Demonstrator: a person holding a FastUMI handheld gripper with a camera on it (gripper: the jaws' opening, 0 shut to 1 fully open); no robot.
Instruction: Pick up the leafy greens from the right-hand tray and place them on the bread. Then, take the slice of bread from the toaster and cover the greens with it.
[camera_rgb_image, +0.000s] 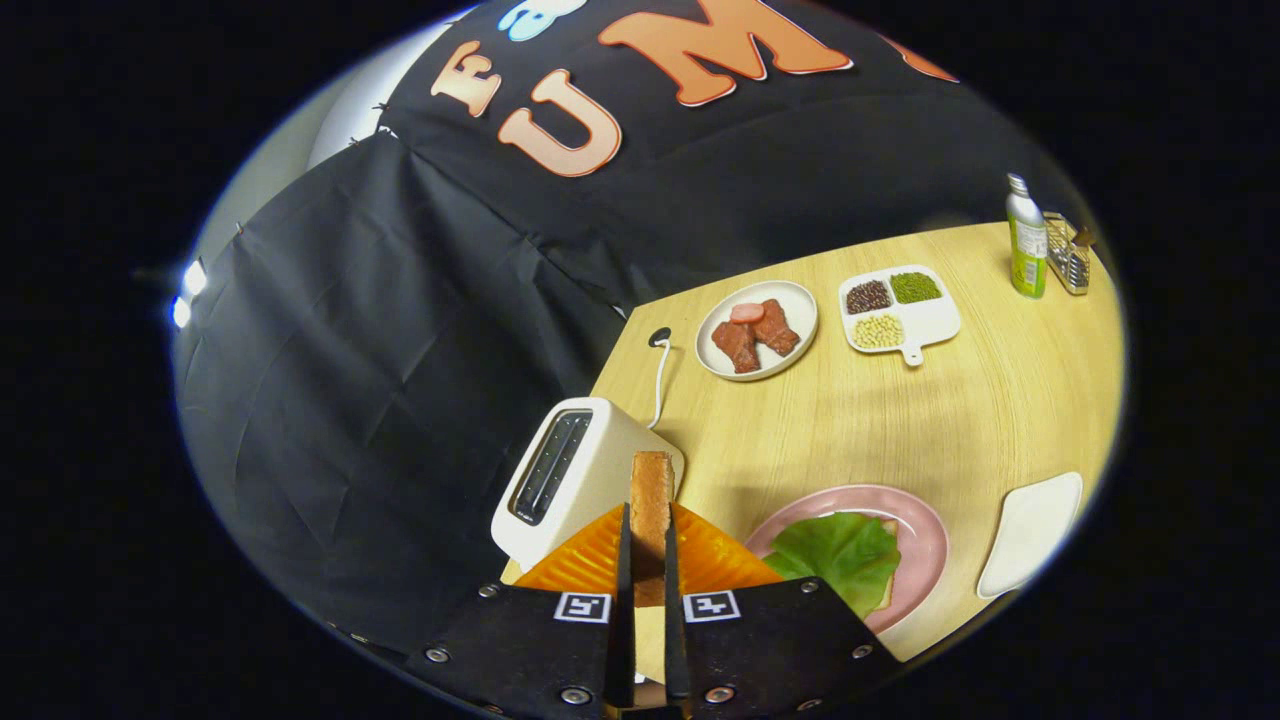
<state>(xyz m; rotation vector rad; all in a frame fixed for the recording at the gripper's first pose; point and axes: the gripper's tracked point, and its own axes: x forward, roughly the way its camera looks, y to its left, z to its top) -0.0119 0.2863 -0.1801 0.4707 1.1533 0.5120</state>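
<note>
My gripper (648, 530) is shut on a slice of bread (651, 500), held edge-on between both fingers and lifted above the table. Just left of the fingers stands the white toaster (570, 475), its slot dark and open. To the right of the fingers a pink plate (925, 545) carries a leafy green (840, 550) lying on a slice of bread whose edge peeks out at the leaf's right (888, 590). Beyond the plate to the right lies a white tray (1030, 530).
Further back on the wooden table (900, 420) sit a white plate with meat slices (757, 330), a divided dish of beans (900, 310), a green bottle (1025, 240) and a small wire rack (1068, 255). The toaster's cord (660, 370) runs to the wall.
</note>
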